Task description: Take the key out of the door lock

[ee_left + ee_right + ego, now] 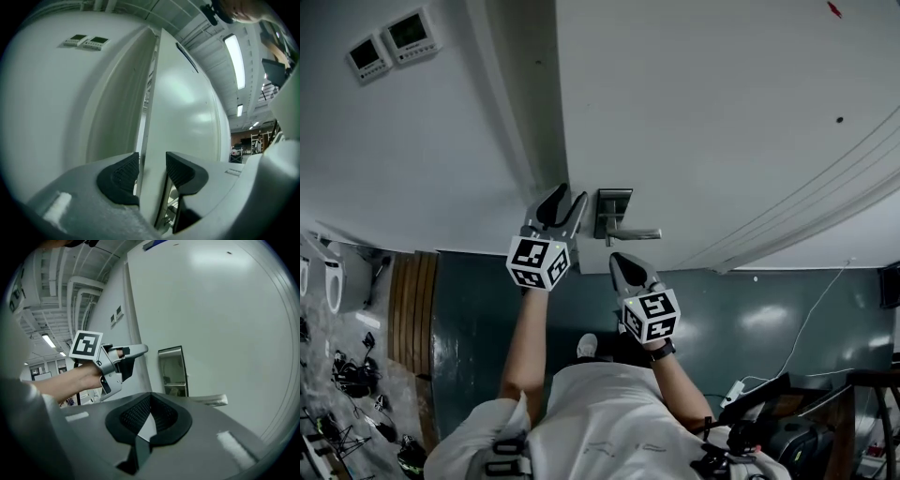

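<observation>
- Left gripper: jaws spread, astride the free edge of the white door; pads were not pressing on it.
- Right gripper: jaws pressed together, nothing between them; held near the lever handle without touching it.
- Lock plate: metal, on the door face, just beside the left gripper.
- Key: too small to make out at the lock plate.
- Two wall control panels: well left of the door.

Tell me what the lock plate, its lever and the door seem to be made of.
Lock plate: looks like polished metal, since it mirrors the room.
Lever: probably brushed metal, silver with a dull sheen.
Door: smooth, white and matte, apparently painted; whether wood or metal lies beneath cannot be told.
</observation>
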Demonstrator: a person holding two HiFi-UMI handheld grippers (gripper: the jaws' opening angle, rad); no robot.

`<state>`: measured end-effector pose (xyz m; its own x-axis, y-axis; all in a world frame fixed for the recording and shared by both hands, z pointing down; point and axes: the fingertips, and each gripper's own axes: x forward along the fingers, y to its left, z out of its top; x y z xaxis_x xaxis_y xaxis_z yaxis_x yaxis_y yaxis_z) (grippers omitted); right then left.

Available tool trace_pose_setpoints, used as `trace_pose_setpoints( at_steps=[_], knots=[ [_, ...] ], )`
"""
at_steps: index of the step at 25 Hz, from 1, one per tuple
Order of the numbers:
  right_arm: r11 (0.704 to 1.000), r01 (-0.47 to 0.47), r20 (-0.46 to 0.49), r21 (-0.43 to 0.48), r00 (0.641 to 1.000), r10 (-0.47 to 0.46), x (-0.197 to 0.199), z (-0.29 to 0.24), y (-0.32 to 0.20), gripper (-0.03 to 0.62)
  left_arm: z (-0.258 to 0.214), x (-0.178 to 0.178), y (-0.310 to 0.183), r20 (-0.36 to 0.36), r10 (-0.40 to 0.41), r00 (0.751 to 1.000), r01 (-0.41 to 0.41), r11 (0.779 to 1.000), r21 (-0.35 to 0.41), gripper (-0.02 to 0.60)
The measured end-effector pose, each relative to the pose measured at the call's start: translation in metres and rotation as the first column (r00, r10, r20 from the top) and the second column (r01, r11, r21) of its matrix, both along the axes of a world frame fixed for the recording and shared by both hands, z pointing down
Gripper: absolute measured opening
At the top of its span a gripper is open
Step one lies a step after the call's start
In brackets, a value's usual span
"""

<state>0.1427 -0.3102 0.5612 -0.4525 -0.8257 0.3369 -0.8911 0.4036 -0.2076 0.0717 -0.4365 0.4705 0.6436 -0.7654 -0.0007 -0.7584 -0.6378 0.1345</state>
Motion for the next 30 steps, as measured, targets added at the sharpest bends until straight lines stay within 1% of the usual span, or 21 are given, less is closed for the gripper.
trace_pose_setpoints(
  at_steps=[2, 4, 5, 6, 7, 8, 9, 11, 12, 14, 15, 16, 17, 18, 22, 24, 28, 30],
  knots=[
    [1.0, 0.003, -0.003, -0.021, 1.0, -0.003, 0.003, 0.009, -0.003, 0.006, -0.001, 0.001, -0.007, -0.019, 0.005, 1.0, -0.005, 1.0, -0.006, 0.195],
    [0.999, 0.004, -0.004, -0.04, 1.0, -0.004, 0.006, 0.017, -0.006, 0.006, -0.002, 0.002, -0.013, -0.025, 0.015, 1.0, -0.015, 1.0, -0.001, 0.193],
    [0.999, 0.001, 0.003, -0.051, 1.0, -0.001, 0.008, 0.022, -0.007, 0.006, -0.003, 0.004, -0.014, -0.03, 0.032, 0.999, -0.032, 0.999, 0.005, 0.192],
    [0.998, -0.007, 0.02, -0.065, 1.0, 0.008, 0.01, 0.028, -0.009, 0.006, -0.005, 0.006, -0.013, -0.03, 0.055, 0.998, -0.054, 0.998, 0.012, 0.182],
    [0.996, -0.025, 0.056, -0.081, 0.998, 0.03, 0.013, 0.035, -0.012, 0.006, -0.006, 0.007, -0.013, -0.025, 0.077, 0.997, -0.076, 0.997, 0.02, 0.148],
    [0.993, -0.052, 0.113, -0.102, 0.992, 0.064, 0.017, 0.043, -0.015, 0.006, -0.006, 0.008, -0.012, -0.014, 0.095, 0.995, -0.094, 0.995, 0.026, 0.146],
    [0.988, -0.082, 0.188, -0.13, 0.976, 0.106, 0.021, 0.053, -0.018, 0.006, -0.006, 0.008, -0.012, 0.0, 0.109, 0.994, -0.109, 0.994, 0.026, 0.141],
    [0.972, -0.115, 0.334, -0.204, 0.925, 0.179, 0.03, 0.075, -0.022, 0.01, -0.005, 0.008, -0.013, 0.029, 0.125, 0.992, -0.125, 0.992, 0.02, 0.138],
    [0.964, -0.116, 0.38, -0.241, 0.902, 0.203, 0.033, 0.087, -0.024, 0.036, -0.005, 0.009, -0.012, 0.036, 0.126, 0.991, -0.127, 0.992, 0.017, 0.138],
    [0.949, -0.109, 0.421, -0.294, 0.877, 0.232, 0.037, 0.107, -0.028, 0.108, -0.005, 0.009, -0.012, 0.035, 0.122, 0.992, -0.122, 0.992, 0.016, 0.137],
    [0.946, -0.106, 0.435, -0.308, 0.868, 0.239, 0.038, 0.115, -0.031, 0.134, -0.004, 0.01, -0.012, 0.032, 0.117, 0.993, -0.118, 0.993, 0.015, 0.137],
    [0.944, -0.1, 0.458, -0.315, 0.855, 0.244, 0.038, 0.12, -0.034, 0.144, -0.004, 0.01, -0.012, 0.029, 0.113, 0.993, -0.113, 0.993, 0.015, 0.138],
    [0.943, -0.09, 0.494, -0.321, 0.834, 0.247, 0.037, 0.123, -0.037, 0.154, -0.004, 0.01, -0.012, 0.026, 0.11, 0.994, -0.11, 0.994, 0.015, 0.138],
    [0.942, -0.077, 0.536, -0.327, 0.806, 0.252, 0.036, 0.124, -0.04, 0.165, -0.004, 0.01, -0.012, 0.024, 0.108, 0.994, -0.108, 0.994, 0.015, 0.138],
    [0.931, -0.037, 0.683, -0.363, 0.67, 0.293, 0.03, 0.131, -0.056, 0.172, -0.004, 0.009, -0.012, 0.022, 0.105, 0.994, -0.105, 0.994, 0.012, 0.138],
    [0.927, -0.022, 0.726, -0.374, 0.615, 0.308, 0.027, 0.135, -0.062, 0.158, -0.004, 0.009, -0.011, 0.022, 0.103, 0.994, -0.103, 0.995, 0.012, 0.139],
    [0.918, -0.016, 0.778, -0.397, 0.526, 0.345, 0.025, 0.142, -0.072, 0.116, -0.005, 0.009, -0.011, 0.018, 0.097, 0.995, -0.098, 0.995, 0.012, 0.14],
    [0.916, -0.004, 0.805, -0.401, 0.476, 0.355, 0.024, 0.143, -0.074, 0.104, -0.005, 0.008, -0.011, 0.021, 0.094, 0.995, -0.094, 0.996, 0.009, 0.14]
  ],
)
